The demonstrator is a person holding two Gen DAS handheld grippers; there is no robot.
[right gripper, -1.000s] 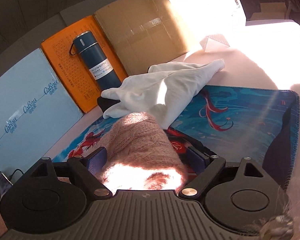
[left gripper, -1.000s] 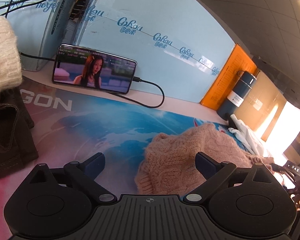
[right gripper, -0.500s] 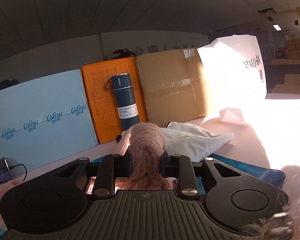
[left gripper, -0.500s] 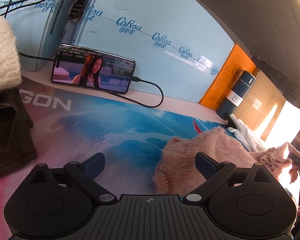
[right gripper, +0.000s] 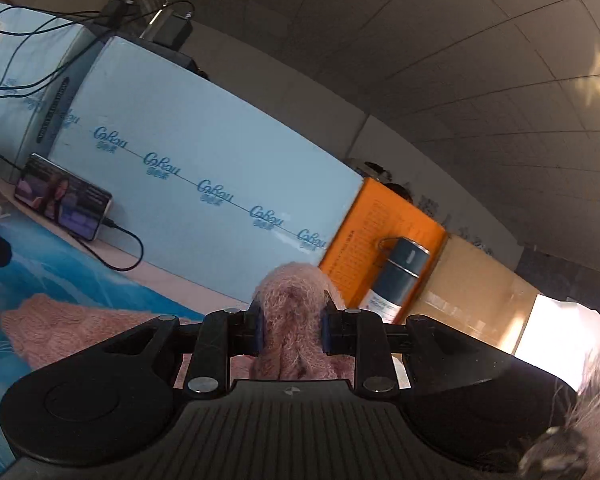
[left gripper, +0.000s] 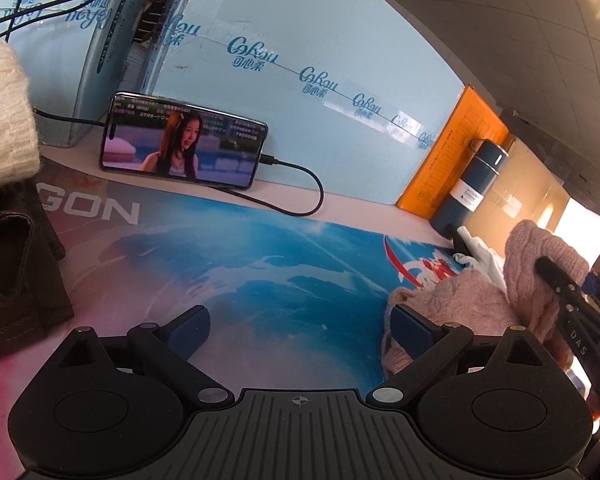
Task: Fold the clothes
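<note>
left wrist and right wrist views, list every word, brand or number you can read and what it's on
"CoRou", repeated along the tape on the pale blue box.
"GON", end of a cut-off word on the printed desk mat.
"DAS" on the right claw.
"500ml" on the blue flask label; the rest is too small.
Orange box print and phone captions: too small.

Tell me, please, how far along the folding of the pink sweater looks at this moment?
Early. Done: nothing looks folded; most of the pink sweater lies bunched on the printed mat. In hand: the right gripper is shut on a fold of it, raised off the mat; the left gripper is open, holding nothing. Left: spreading it flat and all the folds. The white garment lies unfolded too.
</note>
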